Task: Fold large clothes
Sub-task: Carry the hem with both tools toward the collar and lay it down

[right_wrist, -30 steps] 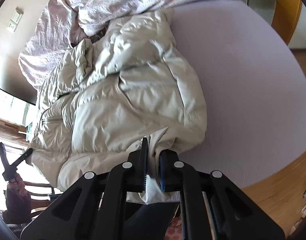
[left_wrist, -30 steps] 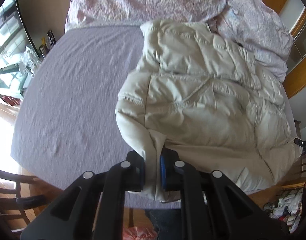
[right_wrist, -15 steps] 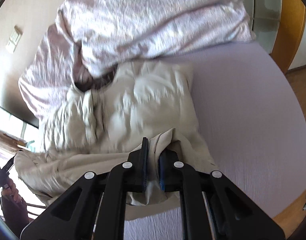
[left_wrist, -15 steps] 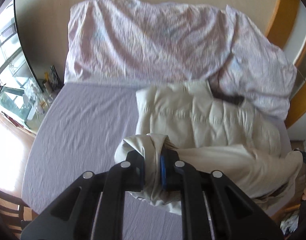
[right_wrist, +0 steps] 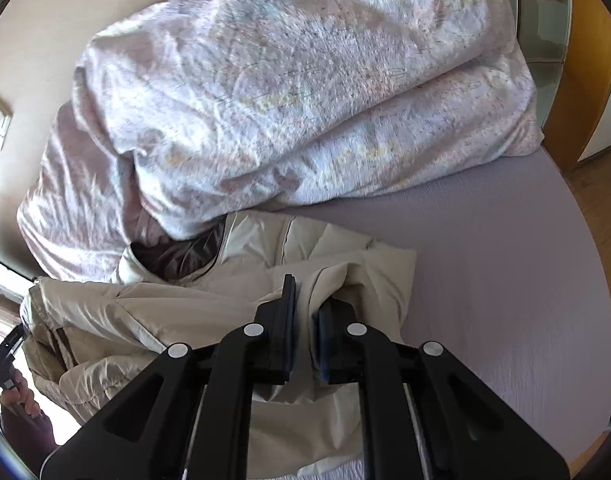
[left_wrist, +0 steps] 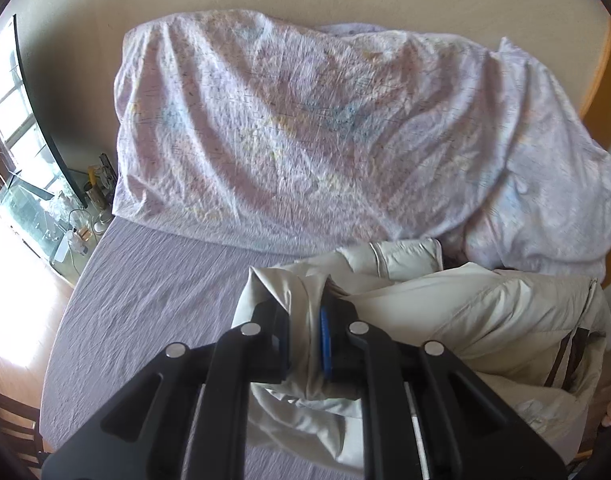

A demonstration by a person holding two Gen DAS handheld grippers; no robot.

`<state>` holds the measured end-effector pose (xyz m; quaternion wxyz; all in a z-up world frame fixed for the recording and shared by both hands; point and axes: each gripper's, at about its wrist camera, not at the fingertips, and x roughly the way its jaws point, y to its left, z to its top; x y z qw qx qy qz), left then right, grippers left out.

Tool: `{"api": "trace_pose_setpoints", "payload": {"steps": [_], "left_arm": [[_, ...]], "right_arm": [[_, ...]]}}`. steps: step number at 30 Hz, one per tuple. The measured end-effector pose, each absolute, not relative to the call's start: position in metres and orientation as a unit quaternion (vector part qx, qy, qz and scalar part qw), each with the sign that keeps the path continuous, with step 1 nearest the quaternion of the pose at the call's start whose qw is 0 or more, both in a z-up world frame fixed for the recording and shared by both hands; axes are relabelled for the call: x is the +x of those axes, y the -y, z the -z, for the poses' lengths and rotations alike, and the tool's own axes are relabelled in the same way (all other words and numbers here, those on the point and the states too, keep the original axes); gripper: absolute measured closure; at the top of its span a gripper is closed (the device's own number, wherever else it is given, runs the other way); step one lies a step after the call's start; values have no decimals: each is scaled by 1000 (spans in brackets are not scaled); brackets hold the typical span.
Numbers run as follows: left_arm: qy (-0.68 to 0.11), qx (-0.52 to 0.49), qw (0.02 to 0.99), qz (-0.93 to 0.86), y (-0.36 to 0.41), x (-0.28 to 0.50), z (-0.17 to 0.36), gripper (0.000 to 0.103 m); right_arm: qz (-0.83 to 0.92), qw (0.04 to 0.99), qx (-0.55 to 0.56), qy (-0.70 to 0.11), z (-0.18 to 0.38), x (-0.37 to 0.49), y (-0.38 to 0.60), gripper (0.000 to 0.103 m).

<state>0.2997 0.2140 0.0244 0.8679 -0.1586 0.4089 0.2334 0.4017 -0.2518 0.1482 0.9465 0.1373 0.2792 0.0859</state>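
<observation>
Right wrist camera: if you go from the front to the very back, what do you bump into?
Right gripper clamped on the beige puffer jacket → floral duvet → wall.

Left hand-held gripper (left_wrist: 305, 336) pinches beige jacket (left_wrist: 485, 320) above bed (left_wrist: 145, 292).

bare bed sheet (left_wrist: 153, 300) lies open beside the jacket (left_wrist: 485, 320); heaped duvet (left_wrist: 305, 128) blocks beyond.

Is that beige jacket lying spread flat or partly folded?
Partly folded. The beige jacket's near edge is lifted off the bed sheet and doubled toward its collar, pinched by both the left gripper and right gripper.
</observation>
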Motion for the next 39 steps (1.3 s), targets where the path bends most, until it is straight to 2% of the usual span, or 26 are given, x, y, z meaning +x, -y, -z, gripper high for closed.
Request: {"api": "trace_pose_setpoints", "payload": {"steps": [13,16,25,27,28,29,31,39], "left_arm": [[-467,-169,825,-269,-241,375,44,86],[-474,-170,818,-278,-244,385,57,84],[-494,-151,807,-287,-243,409,71,71],[-488,-157,811,-282,-245,407,65,65],[-484,-157,814,-282,-245,406,60,58],[-478,-155,817,-282,-245,404,56,46],[-462,-141,826,-290,-243,398,42,34],[-460,-120,843,-254,-211,376,24,33]], "right_arm": [[-62,921,177,-341,-124,506,251,91],[-60,913,185,-358,-117,525,250,88],[-83,901,214,-369,-117,539,266,82],[-88,905,223,-352,-127,530,276,77],[-89,909,227,-338,-134,522,281,68],[-86,915,227,-321,-142,511,286,53],[-88,926,223,-292,-154,492,289,41],[-148,920,170,-321,-147,450,238,41]]}}
